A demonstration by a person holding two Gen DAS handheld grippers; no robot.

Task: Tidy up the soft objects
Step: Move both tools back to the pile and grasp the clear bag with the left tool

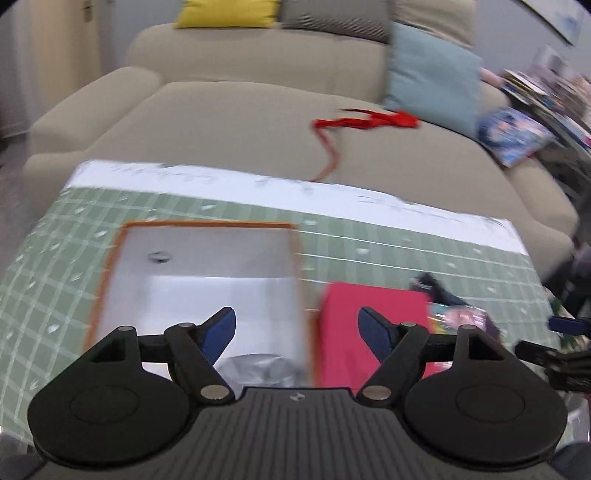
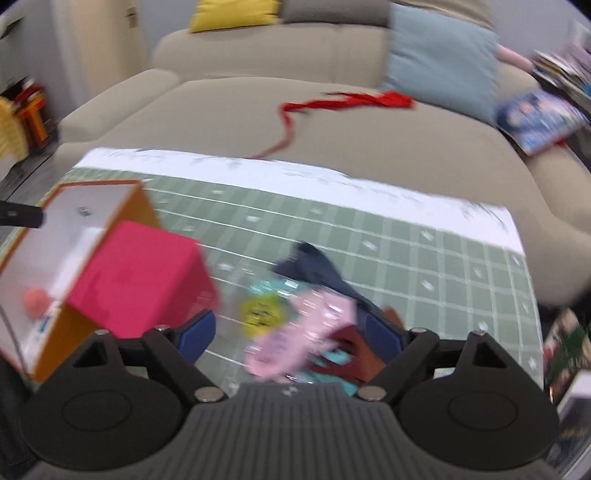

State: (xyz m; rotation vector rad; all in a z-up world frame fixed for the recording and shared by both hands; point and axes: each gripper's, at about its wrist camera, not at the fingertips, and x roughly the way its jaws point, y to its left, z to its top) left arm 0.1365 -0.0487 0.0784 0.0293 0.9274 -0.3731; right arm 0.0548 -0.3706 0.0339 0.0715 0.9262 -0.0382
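An orange box with a white inside (image 1: 207, 273) stands open on the green grid mat (image 1: 406, 254); a silvery crumpled item (image 1: 258, 363) lies in its near end. A pink-red block (image 1: 373, 332) stands right of it. My left gripper (image 1: 297, 328) is open and empty over the box's right wall. In the right wrist view the box (image 2: 74, 236) holds a small pink ball (image 2: 35, 301), with the pink-red block (image 2: 144, 284) beside it. My right gripper (image 2: 291, 332) is open above a pile: pink soft item (image 2: 303, 332), yellow round item (image 2: 260, 312), dark blue cloth (image 2: 317, 266).
A beige sofa (image 1: 258, 122) lies beyond the mat, with a red ribbon (image 1: 354, 123), a light blue cushion (image 1: 432, 77), a yellow cushion (image 1: 225, 13) and a blue book (image 1: 513, 134). Magazines are stacked at the far right. Toys stand at the left edge (image 2: 29, 110).
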